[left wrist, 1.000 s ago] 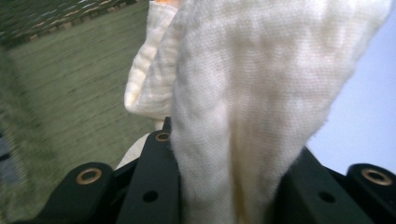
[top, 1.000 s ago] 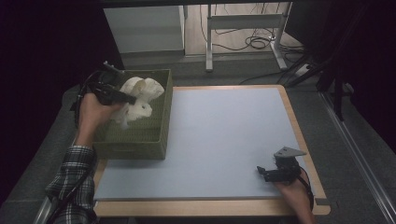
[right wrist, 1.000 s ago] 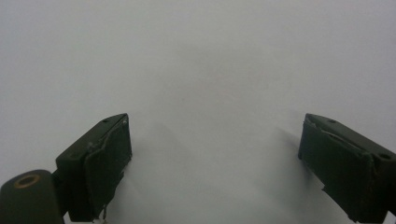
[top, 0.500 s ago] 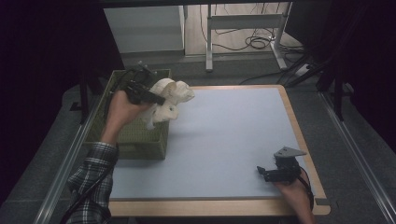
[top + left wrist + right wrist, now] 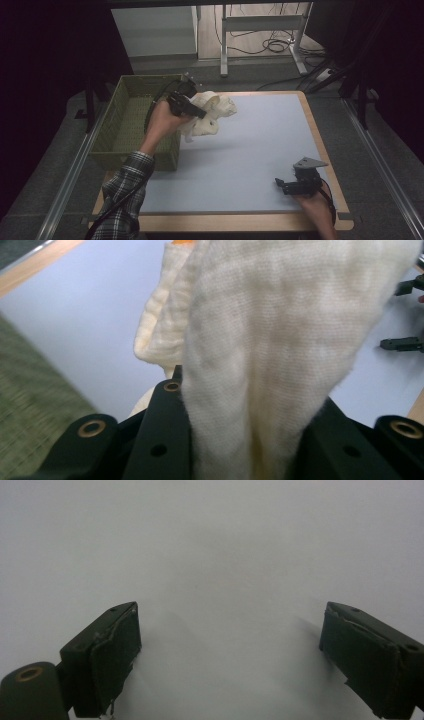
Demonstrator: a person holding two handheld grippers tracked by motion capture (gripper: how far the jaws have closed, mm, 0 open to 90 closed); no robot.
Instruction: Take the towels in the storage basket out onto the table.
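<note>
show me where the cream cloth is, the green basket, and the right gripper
cream cloth [image 5: 212,114], high view, on the bunched folds hanging from the left gripper [image 5: 187,102].
green basket [image 5: 131,116], high view, on its woven floor.
right gripper [image 5: 280,184], high view, between its open jaw tips.

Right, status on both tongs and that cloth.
Left tongs shut on cream cloth, above mat by green basket. Right tongs open, empty. Nothing in the way.

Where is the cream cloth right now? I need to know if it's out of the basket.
In the high view the cream cloth hangs from the left gripper above the blue mat's far-left corner, just right of the green basket.
</note>
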